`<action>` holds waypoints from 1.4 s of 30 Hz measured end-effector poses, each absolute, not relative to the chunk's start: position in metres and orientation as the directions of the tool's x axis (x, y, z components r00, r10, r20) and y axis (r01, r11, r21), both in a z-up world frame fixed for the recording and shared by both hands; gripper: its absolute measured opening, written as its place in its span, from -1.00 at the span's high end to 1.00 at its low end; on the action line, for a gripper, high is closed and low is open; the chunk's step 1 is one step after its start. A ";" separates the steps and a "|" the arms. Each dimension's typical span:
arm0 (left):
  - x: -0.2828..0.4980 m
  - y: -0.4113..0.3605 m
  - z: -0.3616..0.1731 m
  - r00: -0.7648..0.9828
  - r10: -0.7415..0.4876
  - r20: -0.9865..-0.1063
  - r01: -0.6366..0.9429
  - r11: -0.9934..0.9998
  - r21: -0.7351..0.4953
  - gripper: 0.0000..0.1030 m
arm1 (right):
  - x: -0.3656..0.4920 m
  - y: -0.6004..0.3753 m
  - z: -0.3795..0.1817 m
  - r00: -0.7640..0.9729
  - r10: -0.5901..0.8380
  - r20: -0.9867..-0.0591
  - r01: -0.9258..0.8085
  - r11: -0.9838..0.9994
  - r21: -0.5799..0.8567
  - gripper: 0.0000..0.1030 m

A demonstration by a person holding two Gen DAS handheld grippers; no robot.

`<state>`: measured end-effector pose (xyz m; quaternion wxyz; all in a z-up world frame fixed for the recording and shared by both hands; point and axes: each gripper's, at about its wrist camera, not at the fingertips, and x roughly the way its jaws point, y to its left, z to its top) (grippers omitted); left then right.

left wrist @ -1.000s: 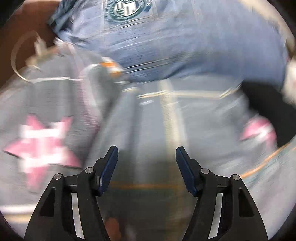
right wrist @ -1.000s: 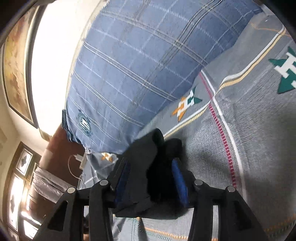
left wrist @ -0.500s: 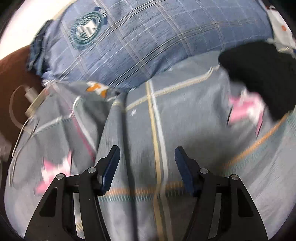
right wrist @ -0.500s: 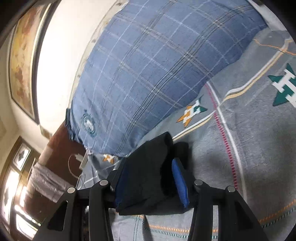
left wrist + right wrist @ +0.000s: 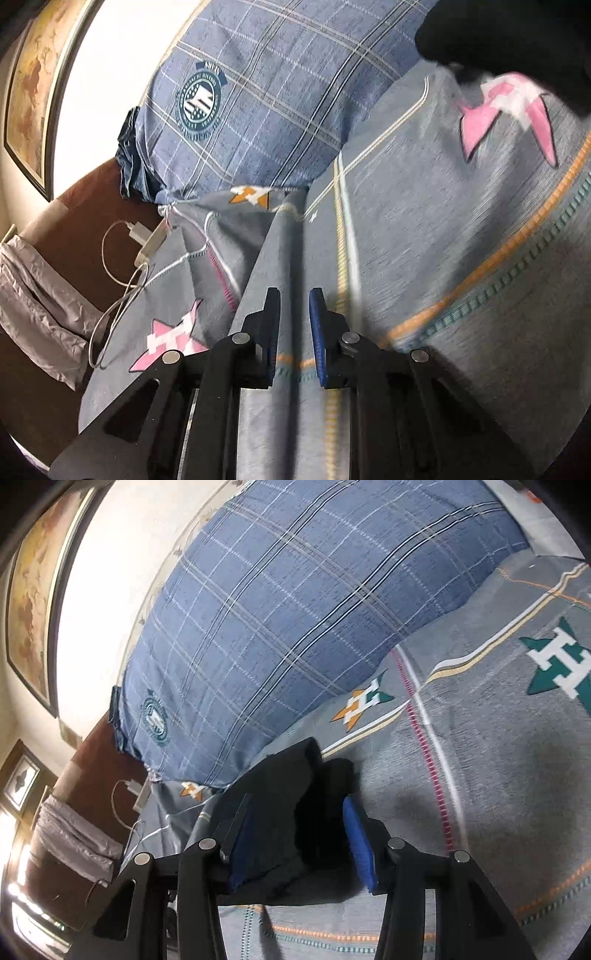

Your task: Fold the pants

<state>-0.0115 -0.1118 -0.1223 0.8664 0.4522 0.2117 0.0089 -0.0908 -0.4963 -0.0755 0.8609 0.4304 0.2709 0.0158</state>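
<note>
My right gripper (image 5: pixel 301 830) holds a bunched fold of the black fabric pants (image 5: pixel 280 786) between its half-spread blue pads. My left gripper (image 5: pixel 294 325) is closing, with only a narrow gap and nothing between the pads; the pants show dark at top right (image 5: pixel 517 40). Below lies a grey patterned bedsheet (image 5: pixel 461 258), with a blue plaid pillow (image 5: pixel 295 627) behind and a white charger cable (image 5: pixel 122 258) at left.

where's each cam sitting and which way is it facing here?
Left wrist: on the left gripper, facing along its closing fingers, nothing between them, over the grey bedspread toward the blue plaid pillow.
Right wrist: on the right gripper, same way; black pants lie between its fingers.
Shared: pillow, bedspread, white charger cable, framed picture. No hand or sleeve shows.
</note>
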 end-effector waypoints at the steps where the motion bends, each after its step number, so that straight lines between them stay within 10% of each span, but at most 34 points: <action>1: -0.012 -0.102 -0.124 0.910 0.218 -0.353 0.174 0.574 0.801 0.69 | -0.093 -0.499 -0.076 0.854 0.253 -0.454 0.215 0.623 0.752 0.12; 15: 0.004 -0.051 -0.128 0.867 0.333 -0.370 0.089 0.627 0.774 0.70 | -0.116 -0.512 -0.074 0.865 0.235 -0.443 0.230 0.600 0.767 0.12; 22: 0.016 -0.044 -0.043 0.730 0.080 -0.678 0.229 0.907 0.354 0.68 | -0.128 -0.520 -0.072 0.867 0.179 -0.465 0.269 0.618 0.739 0.12; 26: 0.004 -0.072 0.022 0.731 -0.160 -0.663 0.288 0.954 0.087 -0.81 | -0.122 -0.495 -0.053 0.860 0.168 -0.483 0.207 0.750 0.629 0.12; 36: 0.021 -0.208 0.011 0.593 -0.418 -0.688 0.404 0.894 -0.195 -0.83 | -0.076 -0.404 -0.030 0.837 0.168 -0.522 -0.060 0.974 0.216 0.12; 42: 0.036 -0.270 -0.064 0.383 -0.349 -0.855 0.556 0.827 -0.089 -0.82 | -0.044 -0.379 -0.076 0.683 0.194 -0.704 -0.154 0.981 0.122 0.10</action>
